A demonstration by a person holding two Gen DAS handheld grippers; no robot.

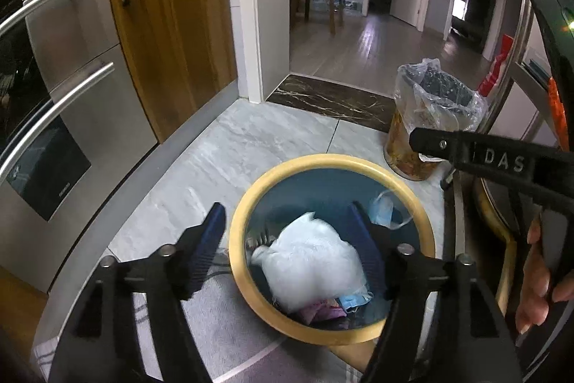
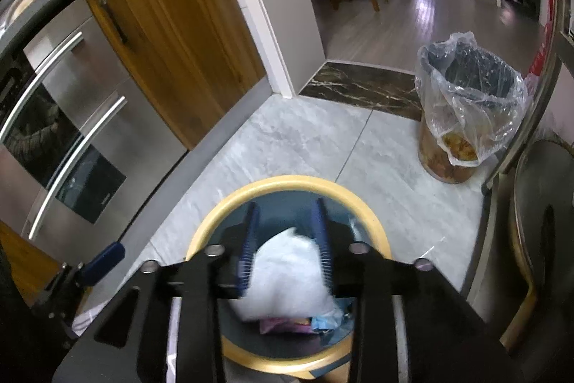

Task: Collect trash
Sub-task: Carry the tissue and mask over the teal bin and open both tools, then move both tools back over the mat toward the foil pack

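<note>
- Above a round, yellow-rimmed bin (image 1: 247,203), both grippers gape: left gripper (image 1: 287,236) wide, right gripper (image 2: 285,239) narrower, empty.
- Inside: crumpled white bag (image 1: 308,261); plastic-lined bin (image 2: 466,110) stands well apart.

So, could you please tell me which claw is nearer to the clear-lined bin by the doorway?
Right. The right claw hovers over the yellow-rimmed bin on the clear-lined bin's side; the left claw sits farther away.

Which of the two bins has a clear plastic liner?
The far bin near the doorway; clear plastic drapes over its rim. The near bin under the grippers has a bare yellow rim.
</note>
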